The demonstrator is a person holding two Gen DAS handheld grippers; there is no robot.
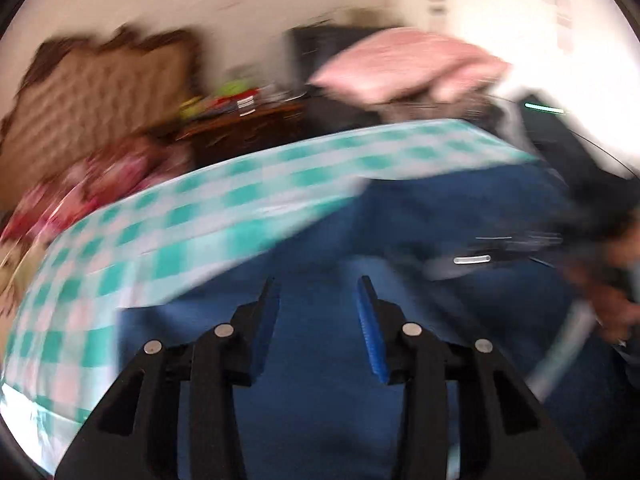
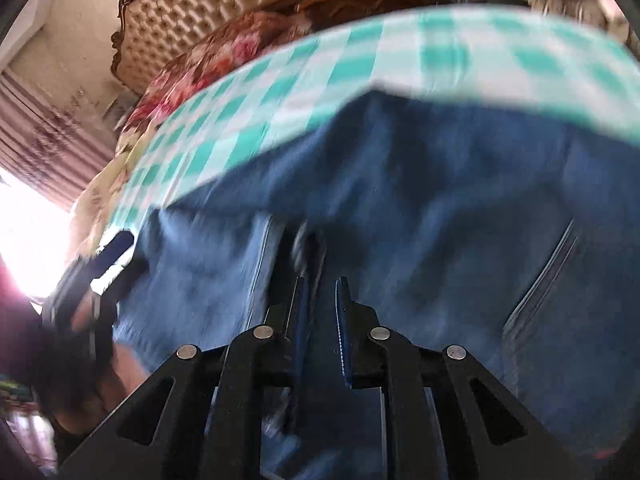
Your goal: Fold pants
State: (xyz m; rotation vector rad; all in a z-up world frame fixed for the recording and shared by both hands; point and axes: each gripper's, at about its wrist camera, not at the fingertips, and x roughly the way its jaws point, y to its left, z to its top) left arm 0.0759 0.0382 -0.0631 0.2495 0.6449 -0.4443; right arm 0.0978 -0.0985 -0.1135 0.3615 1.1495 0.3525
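Note:
Blue jeans [image 1: 460, 200] lie spread on a bed covered with a teal-and-white checked sheet [image 1: 200, 220]. My left gripper [image 1: 317, 284] is low over the jeans with its blue pads a hand's width apart. Denim fills the gap, and the blur hides whether the pads press on it. In the right wrist view my right gripper [image 2: 321, 282] has its pads nearly together on a raised fold of the jeans [image 2: 440, 200]. The left gripper [image 2: 108, 256] shows there at the jeans' left edge. The right gripper [image 1: 472, 260] and the hand holding it appear blurred at the right of the left wrist view.
A tufted tan headboard [image 2: 200, 8] stands at the bed's far end, with a floral blanket [image 2: 224, 56] below it. A pink pillow [image 1: 400, 68] and a dark wooden cabinet [image 1: 248, 128] with clutter on top sit beyond the bed. A striped curtain [image 2: 40, 140] hangs at the left.

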